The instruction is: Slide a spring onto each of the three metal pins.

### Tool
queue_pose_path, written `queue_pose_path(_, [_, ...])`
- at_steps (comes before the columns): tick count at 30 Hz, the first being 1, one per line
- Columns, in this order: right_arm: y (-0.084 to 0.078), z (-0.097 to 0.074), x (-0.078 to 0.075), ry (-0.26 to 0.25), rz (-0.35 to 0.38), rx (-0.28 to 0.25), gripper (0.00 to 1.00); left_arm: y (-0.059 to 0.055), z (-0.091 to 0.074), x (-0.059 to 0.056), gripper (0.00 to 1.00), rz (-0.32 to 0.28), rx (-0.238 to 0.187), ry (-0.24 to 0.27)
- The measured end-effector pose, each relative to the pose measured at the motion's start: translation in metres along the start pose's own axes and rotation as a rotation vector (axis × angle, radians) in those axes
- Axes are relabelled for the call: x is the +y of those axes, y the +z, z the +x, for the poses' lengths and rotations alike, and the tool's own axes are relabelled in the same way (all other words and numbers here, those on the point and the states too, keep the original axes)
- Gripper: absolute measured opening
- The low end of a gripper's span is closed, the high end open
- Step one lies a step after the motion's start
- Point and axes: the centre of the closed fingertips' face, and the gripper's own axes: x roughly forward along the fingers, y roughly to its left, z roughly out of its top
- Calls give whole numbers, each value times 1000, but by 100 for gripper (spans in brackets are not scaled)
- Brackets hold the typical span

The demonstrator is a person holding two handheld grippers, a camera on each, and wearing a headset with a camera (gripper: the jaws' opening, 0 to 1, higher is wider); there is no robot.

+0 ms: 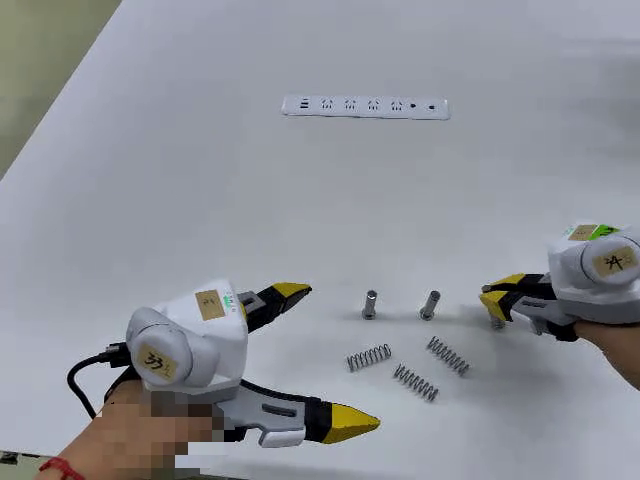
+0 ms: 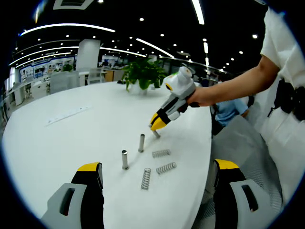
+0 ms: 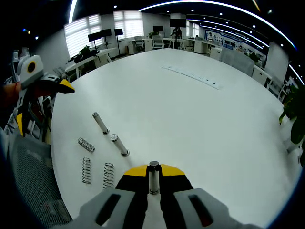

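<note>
- Pins, three, steel, stiff and smooth. One pin [image 1: 370, 304] and a second pin [image 1: 430, 304] stand upright side by side, close to the table's [image 1: 200, 200] near edge.
- Third pin [image 3: 153, 177]: clamped between the closed jaws of the right gripper [image 1: 497, 297], just right of the other two.
- Springs, three [image 1: 369, 357] [image 1: 415, 382] [image 1: 447, 355]: lying flat between the pins and the near edge. Probably light, squashy and prone to roll. Best pinched gently across the coils, leaving an end open.
- Left gripper [image 1: 322, 357]: jaws wide apart, holding nothing, left of the springs.
- Power strip [image 1: 365, 106]: toward the far edge.
</note>
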Motion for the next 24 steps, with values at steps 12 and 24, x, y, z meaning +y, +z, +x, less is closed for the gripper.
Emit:
queue_pose_path(12, [-4,-10,-3,-11,-3,-51,9,0,3,-3,98,4,2,-10])
queue_pose_path(24, [-7,-6,-4,-9,2,-52,9,0,4,-3,98,2,3,-14])
